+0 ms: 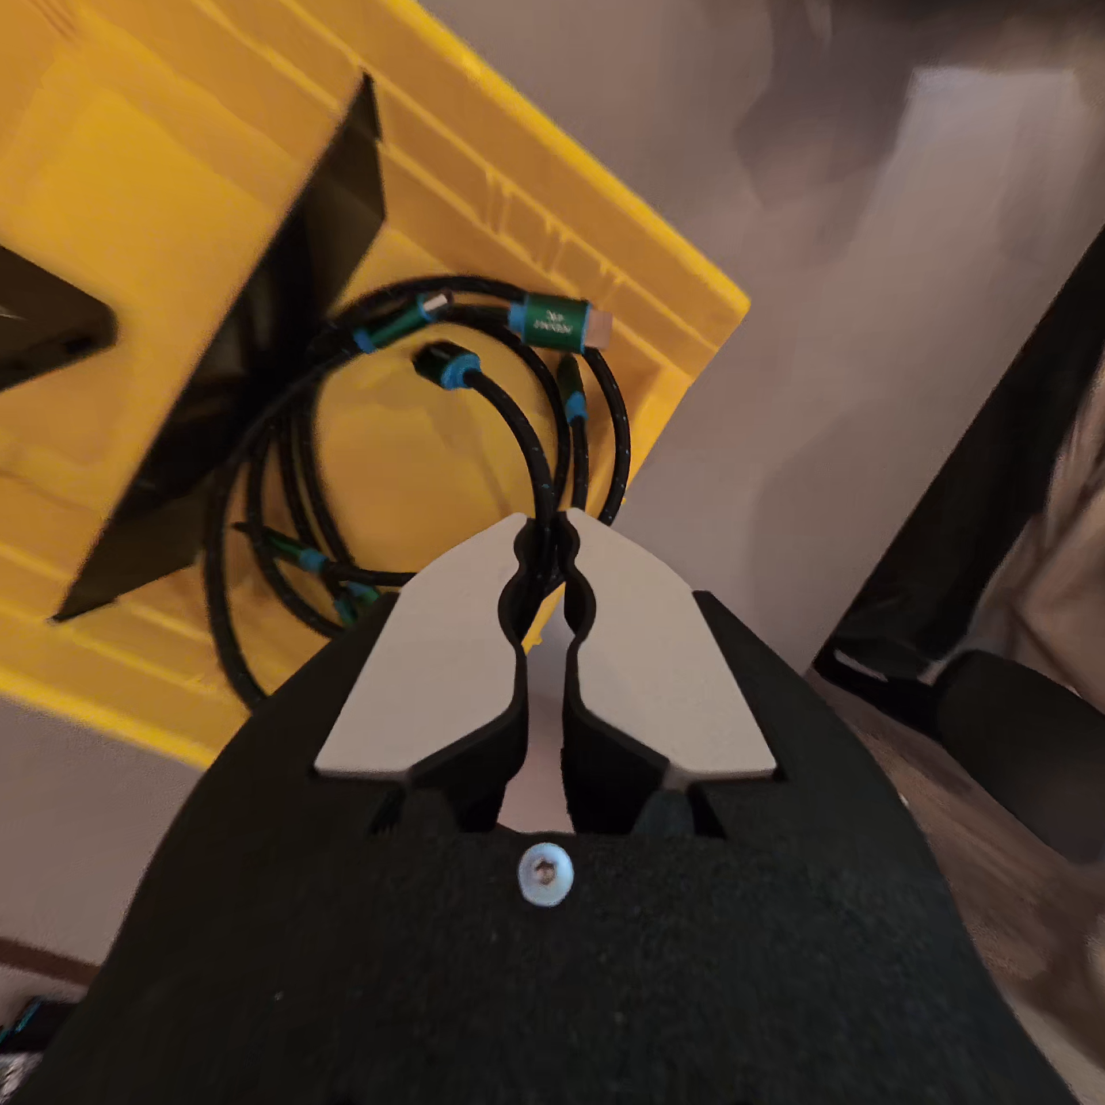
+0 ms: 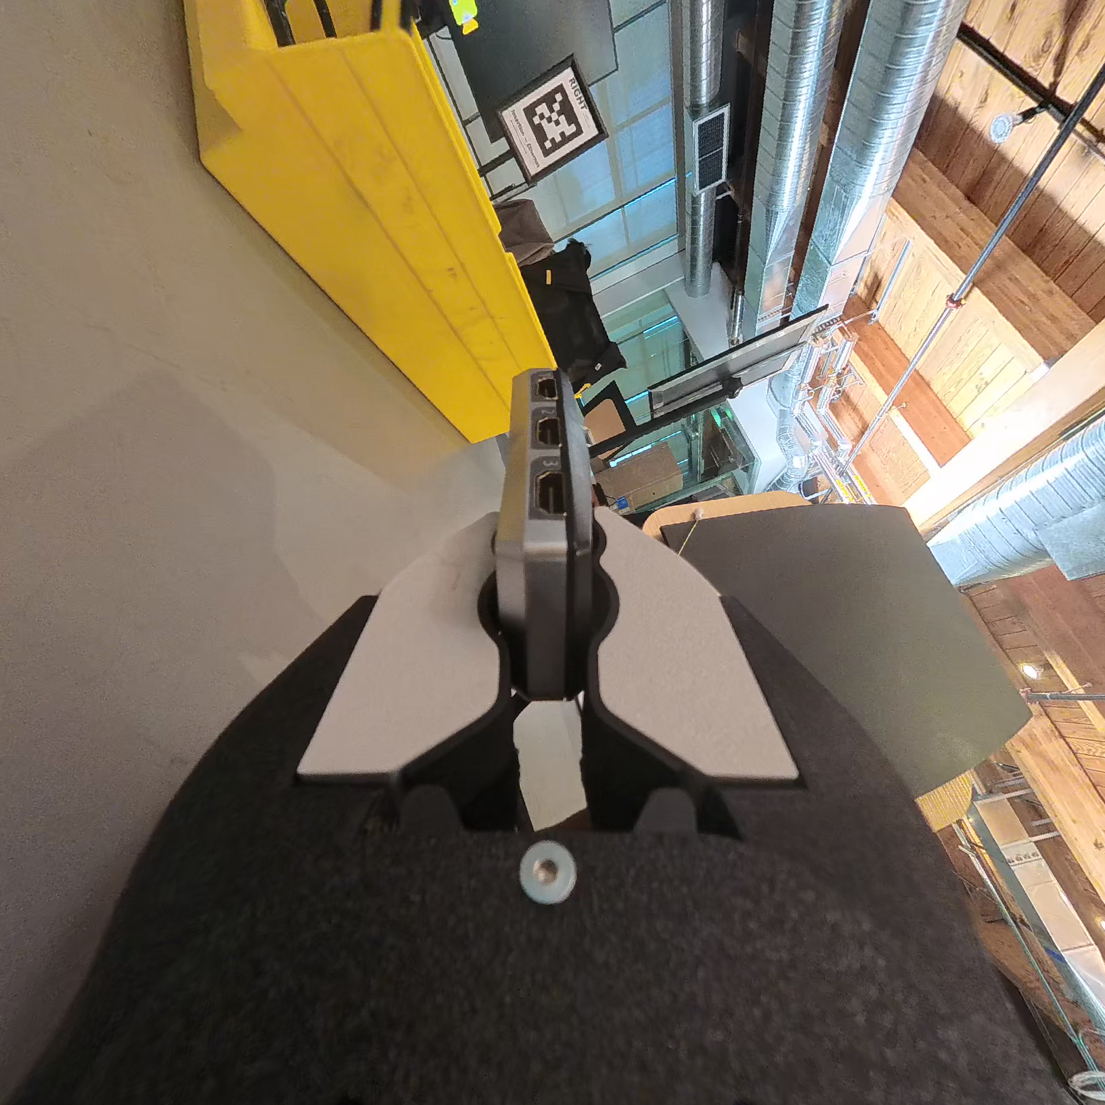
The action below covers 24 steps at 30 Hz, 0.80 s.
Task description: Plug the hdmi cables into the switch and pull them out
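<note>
Several black braided hdmi cables with green plugs and blue collars lie coiled in a yellow bin. One green plug lies near the bin's far wall. My left gripper is shut on one cable, whose plug end arcs up over the bin. My right gripper is shut on the grey hdmi switch, held on edge. Three empty ports on its side face the camera.
A black flap stands in the yellow bin beside the cables. The bin's outer wall shows in the right wrist view on a pale tabletop. A black chair is at the right. A black round table stands beyond the switch. Across from one pair of fingers to the other is roughly 30 cm.
</note>
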Each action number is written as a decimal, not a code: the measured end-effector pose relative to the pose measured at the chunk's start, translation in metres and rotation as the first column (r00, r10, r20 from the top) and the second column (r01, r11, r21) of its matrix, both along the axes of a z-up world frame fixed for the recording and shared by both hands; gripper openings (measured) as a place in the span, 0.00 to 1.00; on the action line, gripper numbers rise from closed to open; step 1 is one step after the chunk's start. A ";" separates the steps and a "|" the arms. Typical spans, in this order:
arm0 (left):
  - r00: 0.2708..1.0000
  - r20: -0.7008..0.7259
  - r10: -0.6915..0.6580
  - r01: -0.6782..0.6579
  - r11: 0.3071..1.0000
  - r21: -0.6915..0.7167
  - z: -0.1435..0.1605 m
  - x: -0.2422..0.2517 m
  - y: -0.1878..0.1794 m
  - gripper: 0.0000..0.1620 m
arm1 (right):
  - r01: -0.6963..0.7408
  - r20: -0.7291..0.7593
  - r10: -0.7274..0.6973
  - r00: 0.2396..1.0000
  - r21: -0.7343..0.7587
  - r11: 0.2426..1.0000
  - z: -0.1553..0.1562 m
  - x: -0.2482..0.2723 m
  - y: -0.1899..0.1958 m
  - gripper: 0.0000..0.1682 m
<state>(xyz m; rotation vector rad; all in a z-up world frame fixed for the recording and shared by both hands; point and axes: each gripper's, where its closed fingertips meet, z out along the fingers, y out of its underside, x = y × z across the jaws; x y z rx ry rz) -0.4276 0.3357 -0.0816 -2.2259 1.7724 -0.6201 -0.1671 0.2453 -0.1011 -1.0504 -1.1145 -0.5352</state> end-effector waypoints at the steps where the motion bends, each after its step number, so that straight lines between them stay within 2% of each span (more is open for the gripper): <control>1: 0.999 0.033 0.013 -0.014 0.999 0.043 0.013 0.000 0.003 0.04 | 0.001 0.000 -0.001 1.000 0.003 1.000 0.000 0.000 0.000 0.14; 4: 0.989 0.135 0.057 -0.084 0.975 0.205 0.060 0.001 0.009 0.04 | 0.005 0.002 -0.005 1.000 0.009 1.000 0.001 0.001 0.000 0.14; 7: 0.975 0.217 0.050 -0.127 0.925 0.359 0.115 0.004 -0.004 0.04 | 0.012 0.001 -0.012 1.000 0.023 1.000 0.003 0.001 -0.001 0.14; 10: 0.953 0.304 0.020 -0.174 0.855 0.489 0.163 0.017 -0.040 0.04 | 0.022 -0.019 -0.021 1.000 0.037 0.999 0.007 0.005 -0.001 0.14; 12: 0.942 0.336 -0.007 -0.178 0.839 0.515 0.167 0.031 -0.081 0.04 | 0.021 -0.036 -0.020 0.999 0.038 0.999 0.010 0.011 -0.001 0.14; 15: 0.935 0.352 -0.039 -0.170 0.822 0.544 0.128 0.062 -0.147 0.04 | 0.006 -0.057 -0.004 0.998 0.040 0.999 0.013 0.019 -0.003 0.14; 18: 0.917 0.399 -0.030 -0.177 0.863 0.472 0.059 0.106 -0.213 0.04 | 0.017 -0.072 -0.014 0.997 0.039 0.999 0.015 0.024 -0.002 0.14; 21: 0.925 0.380 0.009 -0.180 0.892 0.415 -0.016 0.144 -0.256 0.04 | 0.020 -0.078 -0.016 0.997 0.040 0.999 0.016 0.025 -0.001 0.13; 24: 0.930 0.367 0.025 -0.164 0.921 0.353 -0.056 0.169 -0.285 0.04 | 0.017 -0.063 -0.015 0.998 0.035 0.999 0.013 0.024 -0.002 0.13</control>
